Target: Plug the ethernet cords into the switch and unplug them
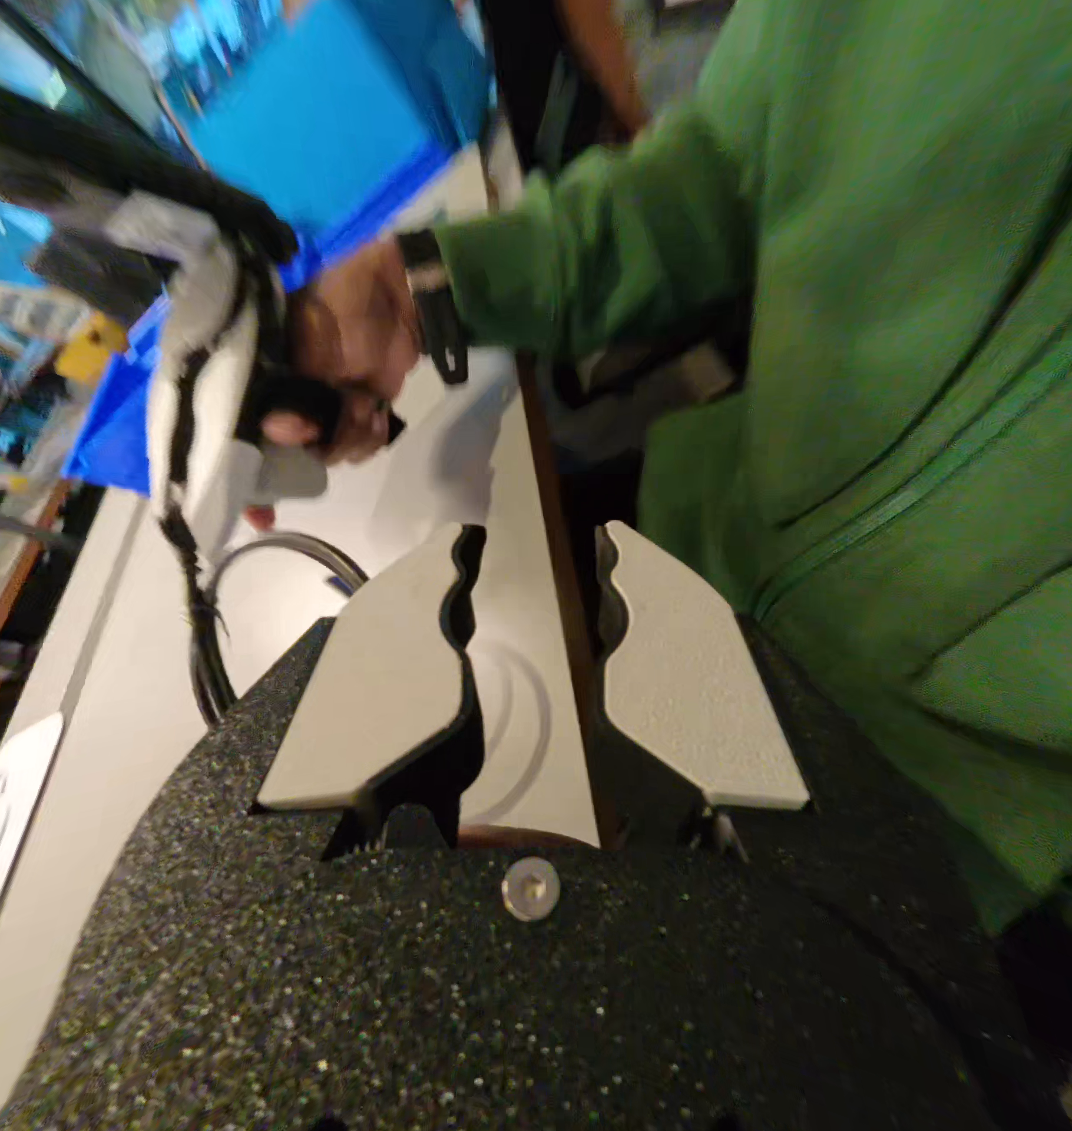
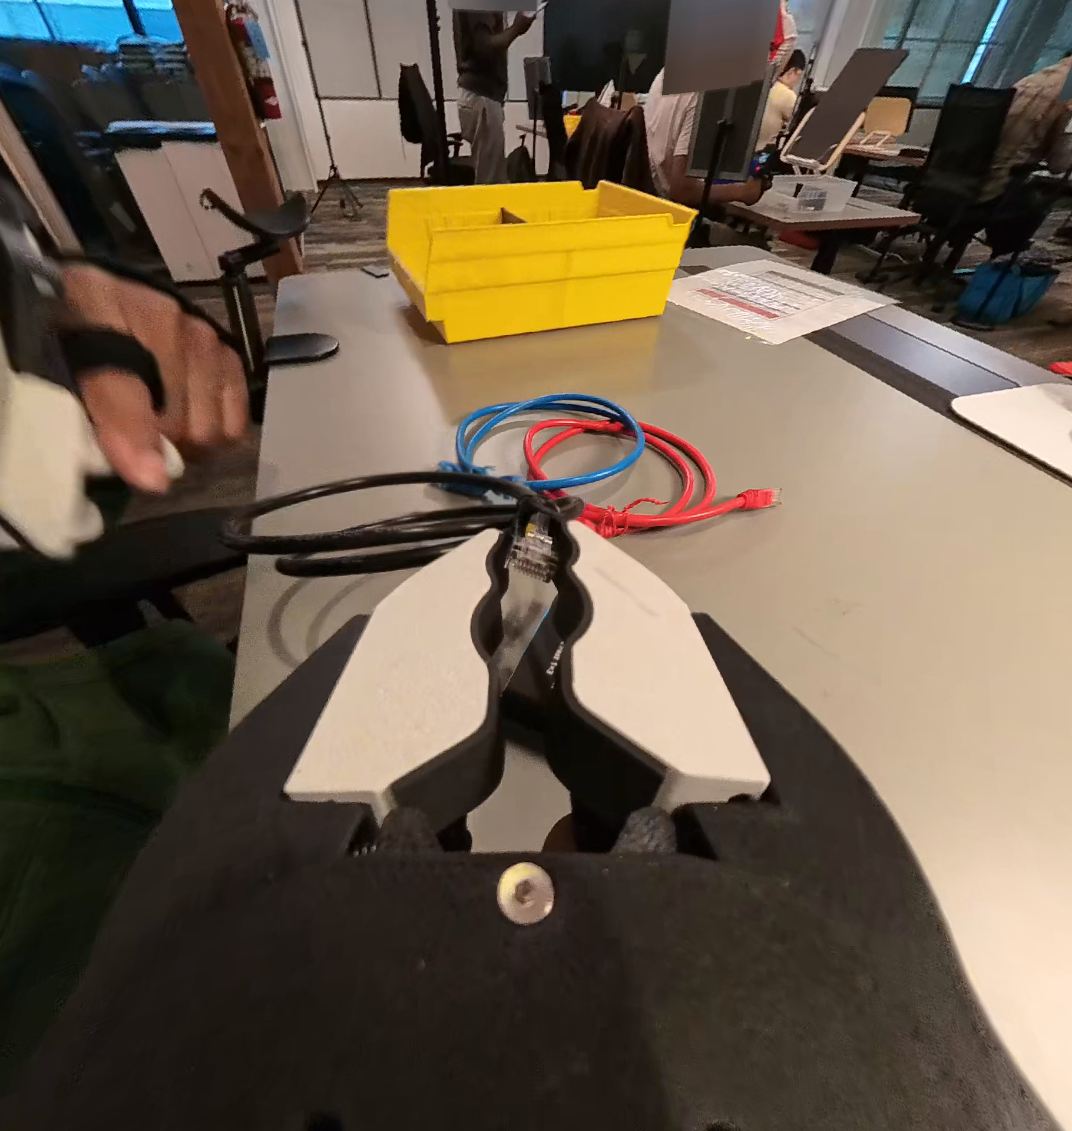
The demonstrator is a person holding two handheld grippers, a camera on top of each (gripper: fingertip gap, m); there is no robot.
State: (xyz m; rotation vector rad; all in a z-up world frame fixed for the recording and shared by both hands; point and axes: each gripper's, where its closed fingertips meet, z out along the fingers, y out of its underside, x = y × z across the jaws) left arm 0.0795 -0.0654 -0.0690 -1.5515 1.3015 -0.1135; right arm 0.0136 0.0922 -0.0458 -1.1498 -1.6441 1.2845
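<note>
Right gripper [image 2: 530,551] clamps black cord [image 2: 362,532]; left gripper [image 1: 536,551] wide; yellow bin [image 2: 539,287] contents hidden

You have three ethernet cords: one black cord [image 2: 362,532], one blue cord [image 2: 549,437], one red cord [image 2: 683,483]. One yellow bin [image 2: 539,263] at 12 o'clock. One laminated sheet [image 2: 778,297] at 1 o'clock. Two hand-held grippers.
</note>
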